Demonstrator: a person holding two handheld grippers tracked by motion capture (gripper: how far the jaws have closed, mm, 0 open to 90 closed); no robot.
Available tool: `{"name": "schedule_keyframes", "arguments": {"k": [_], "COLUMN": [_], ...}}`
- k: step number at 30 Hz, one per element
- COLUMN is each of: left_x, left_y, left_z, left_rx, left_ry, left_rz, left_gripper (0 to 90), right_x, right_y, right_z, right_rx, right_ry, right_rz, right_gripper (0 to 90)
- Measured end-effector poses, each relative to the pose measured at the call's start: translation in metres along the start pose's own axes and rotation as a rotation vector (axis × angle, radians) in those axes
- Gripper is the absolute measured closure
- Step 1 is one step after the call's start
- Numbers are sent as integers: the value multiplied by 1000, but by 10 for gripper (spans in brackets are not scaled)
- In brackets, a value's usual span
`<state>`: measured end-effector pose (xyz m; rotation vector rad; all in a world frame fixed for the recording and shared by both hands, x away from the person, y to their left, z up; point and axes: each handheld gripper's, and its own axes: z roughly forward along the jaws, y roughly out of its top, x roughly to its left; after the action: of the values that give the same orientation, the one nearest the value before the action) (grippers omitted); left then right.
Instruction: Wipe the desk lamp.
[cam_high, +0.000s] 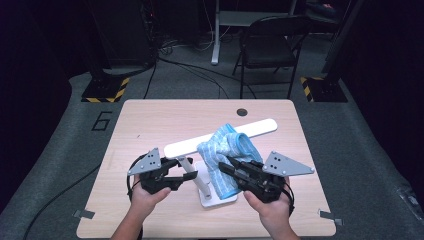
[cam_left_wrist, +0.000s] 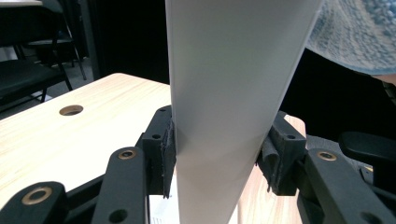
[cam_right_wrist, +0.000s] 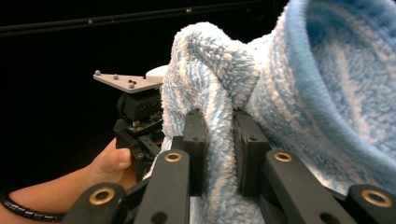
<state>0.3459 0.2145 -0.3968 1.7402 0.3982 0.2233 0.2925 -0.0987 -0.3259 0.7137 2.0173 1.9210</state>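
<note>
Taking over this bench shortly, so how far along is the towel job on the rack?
Done: the blue towel already hangs over the white bar of the stand. In hand: the left gripper clamps the bar, and the right gripper is shut on a fold of the towel. Left: the towel is bunched, so it looks unfinished; whether it goes on or comes off, I cannot tell.

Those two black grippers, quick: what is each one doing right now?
Left gripper: closed on the white bar of the rack.
Right gripper: closed on a fold of the blue striped towel.
</note>
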Motion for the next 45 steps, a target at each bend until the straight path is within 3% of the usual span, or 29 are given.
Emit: {"name": "schedule_keyframes", "arguments": {"k": [6,12,16,22,27,39,45], "left_x": [1,1,2,1,1,2,1], "left_y": [0,0,0,0,-1,-2,-2], "left_z": [-1,0,-1,0,0,0,0], "left_rx": [-5,-4,-5,0,-8,-13,-14], "left_ry": [5,7,11,5,1,-1,-5], "left_rz": [-9,-12,-11,-15,-15,-16,-21], "left_gripper": [524,524,524,522,520,517,515], "right_x": [-1,-5,-6,-15,-26,-43,-63], "right_y": [-9,-16,-19,-34,-49,-62,-72], "right_z": [-13,-19,-22,-25,-29,-39,-48], "right_rx": [-33,-33,-15,-6,14,32,41], "right_ry": [-8,-32,-63,-97,-134,-193,-251], "right_rz": [-11,4,-16,9,58,99,129], "right_gripper": [772,770,769,760,760,759,759]}}
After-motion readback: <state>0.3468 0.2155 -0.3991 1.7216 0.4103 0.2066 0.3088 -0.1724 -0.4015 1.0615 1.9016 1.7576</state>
